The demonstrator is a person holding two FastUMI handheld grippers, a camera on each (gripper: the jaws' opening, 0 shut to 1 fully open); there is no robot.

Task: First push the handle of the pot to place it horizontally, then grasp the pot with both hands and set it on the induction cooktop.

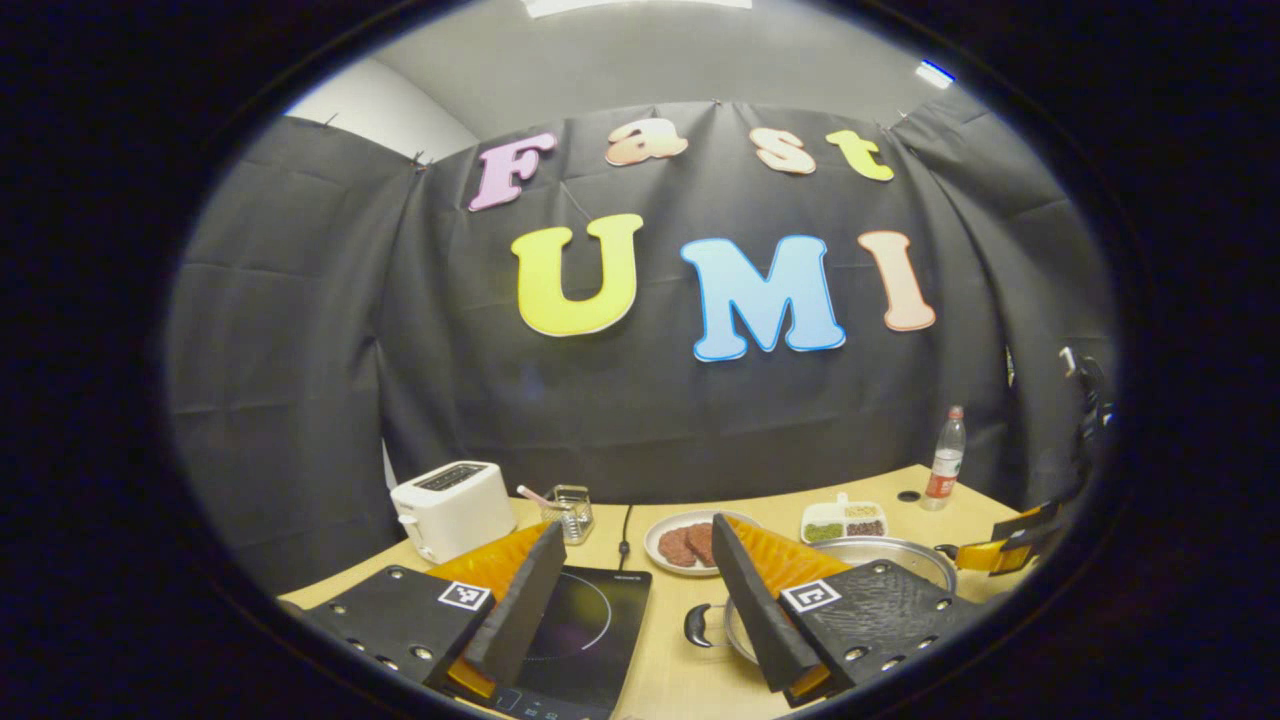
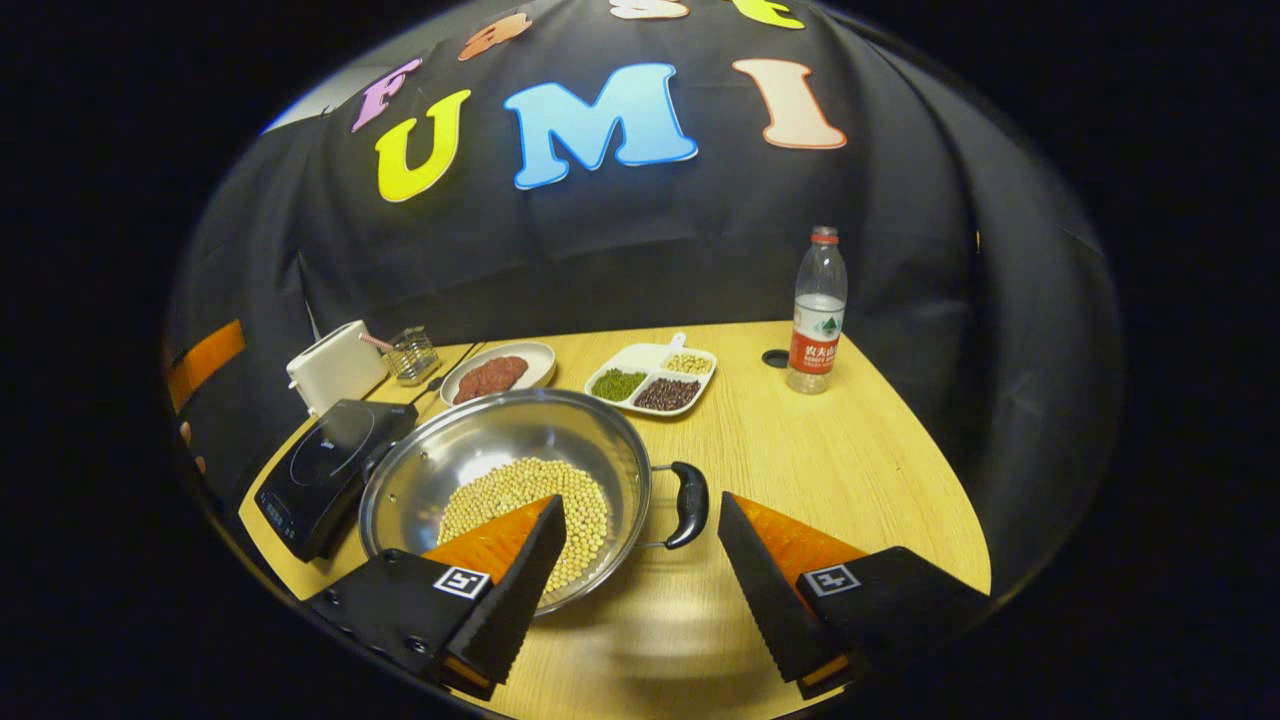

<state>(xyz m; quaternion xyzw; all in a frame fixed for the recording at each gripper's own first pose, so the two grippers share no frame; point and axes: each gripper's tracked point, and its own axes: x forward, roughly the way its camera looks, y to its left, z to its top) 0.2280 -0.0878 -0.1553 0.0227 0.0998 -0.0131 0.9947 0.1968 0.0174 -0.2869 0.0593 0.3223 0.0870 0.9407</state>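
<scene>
The steel pot sits on the wooden table, soybeans heaped in its bowl, and it is right beside the induction cooktop, not on it. In the right gripper view the right gripper hovers with its fingers spread wide and nothing between them; one finger hangs over the pot's rim, the other over bare table, and the pot's black side handle sits just ahead of the gap. Over in the left gripper view, the left gripper is also spread wide and gripping nothing, poised above the cooktop, with the pot's other black handle beside the cooktop's edge and the pot rim partly behind one finger. Behind the pot: a plate of meat patties, a divided dish of beans, a white toaster, a small glass holder, and a water bottle standing upright off toward the table's far edge.
</scene>
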